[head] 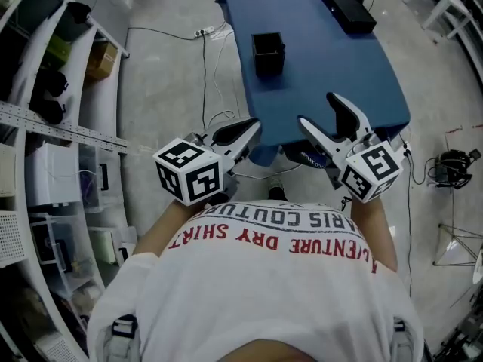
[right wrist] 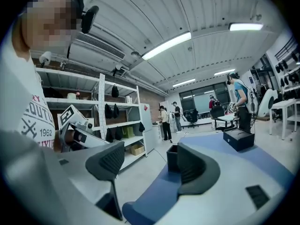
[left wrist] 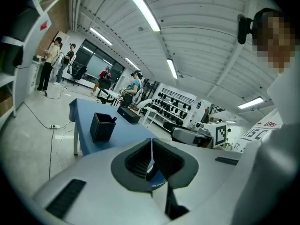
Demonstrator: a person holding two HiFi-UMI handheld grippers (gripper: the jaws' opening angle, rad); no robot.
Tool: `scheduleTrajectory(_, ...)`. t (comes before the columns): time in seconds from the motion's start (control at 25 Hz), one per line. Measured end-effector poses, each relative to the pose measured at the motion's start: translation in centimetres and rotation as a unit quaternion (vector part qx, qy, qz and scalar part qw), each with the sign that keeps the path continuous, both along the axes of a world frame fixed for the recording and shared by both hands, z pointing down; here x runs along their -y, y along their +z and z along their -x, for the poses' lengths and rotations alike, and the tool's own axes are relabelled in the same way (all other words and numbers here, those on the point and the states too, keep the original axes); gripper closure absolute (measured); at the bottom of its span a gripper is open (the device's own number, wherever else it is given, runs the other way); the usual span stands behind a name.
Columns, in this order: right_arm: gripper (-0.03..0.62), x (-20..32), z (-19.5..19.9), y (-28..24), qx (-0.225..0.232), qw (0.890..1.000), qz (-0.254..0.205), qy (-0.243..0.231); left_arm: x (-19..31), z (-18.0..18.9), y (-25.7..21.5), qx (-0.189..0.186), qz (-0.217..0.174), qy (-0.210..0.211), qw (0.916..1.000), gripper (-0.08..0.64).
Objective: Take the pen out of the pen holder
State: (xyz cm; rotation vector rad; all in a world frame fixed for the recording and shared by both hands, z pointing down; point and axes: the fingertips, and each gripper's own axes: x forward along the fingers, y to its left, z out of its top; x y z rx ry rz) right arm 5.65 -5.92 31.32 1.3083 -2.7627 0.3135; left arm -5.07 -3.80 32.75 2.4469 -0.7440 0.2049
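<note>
The black square pen holder (head: 269, 53) stands on the blue table (head: 324, 74), a little left of its middle. In the left gripper view the pen holder (left wrist: 102, 127) has a dark pen end (left wrist: 113, 119) poking above its rim. My left gripper (head: 252, 127) hovers off the table's near left corner, jaws shut on nothing. My right gripper (head: 318, 110) is open over the table's near edge, well short of the holder. In the right gripper view the holder (right wrist: 172, 158) is half hidden behind one jaw.
A flat black box (head: 348, 10) lies at the table's far right. Shelving with bins (head: 45, 127) runs along the left. A power strip and cables (head: 204, 32) lie on the floor left of the table. People stand far off (left wrist: 49, 62).
</note>
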Motion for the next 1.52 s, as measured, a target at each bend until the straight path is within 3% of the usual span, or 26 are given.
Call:
scheduleTrajectory(0.36,0.259,8.0,-2.3,1.3,0.000,0.998,0.011,-0.057,7.4,-3.0,0.7,0.006,0.004,-0.050,0.9987,0.528)
scheduleTrajectory(0.68,0.259,11.6,-0.7,2.7,-0.012,0.994,-0.002,-0.108,10.0,-2.7,2.5,0.019,0.013,-0.094,0.9953,0.528)
scheduleTrajectory(1.16,0.261,16.4,1.5,5.8,-0.036,0.993,0.008,-0.110,12.5,0.5,3.9,0.015,0.023,-0.134,0.9906,0.528)
scheduleTrajectory(1.52,0.261,20.0,2.3,8.4,-0.054,0.994,0.036,-0.090,17.4,1.3,5.4,0.014,0.047,-0.104,0.9934,0.528)
